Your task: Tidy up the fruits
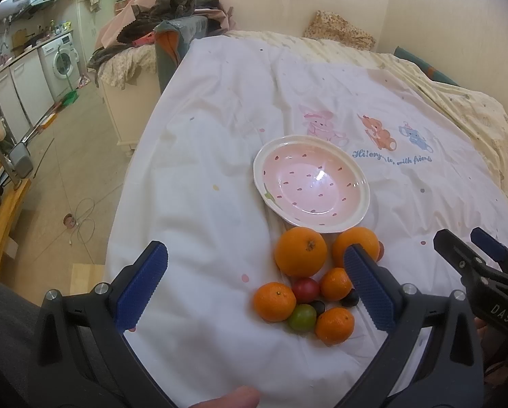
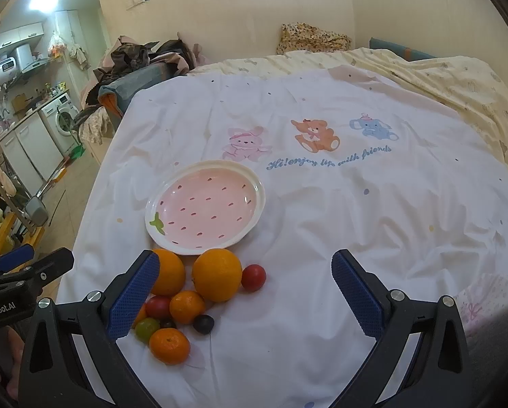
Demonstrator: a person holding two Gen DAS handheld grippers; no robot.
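A pink strawberry-pattern plate (image 1: 356,217) (image 2: 259,200) lies empty on the white bedsheet. Just in front of it sits a cluster of fruit: two big oranges (image 1: 300,251) (image 2: 216,274), several small mandarins (image 1: 274,301) (image 2: 169,345), red tomatoes (image 1: 305,289) (image 2: 253,277), a green one (image 1: 301,317) (image 2: 147,329) and dark plums (image 2: 203,323). My left gripper (image 1: 255,284) is open and empty, hovering over the sheet with the cluster near its right finger. My right gripper (image 2: 245,297) is open and empty, with the cluster by its left finger.
The white sheet (image 2: 322,221) with cartoon animals covers the bed. A yellow blanket (image 2: 441,78) lies along the far right. A pile of clothes (image 1: 172,10) sits at the bed's far left corner. The floor and a washing machine (image 1: 61,61) are to the left.
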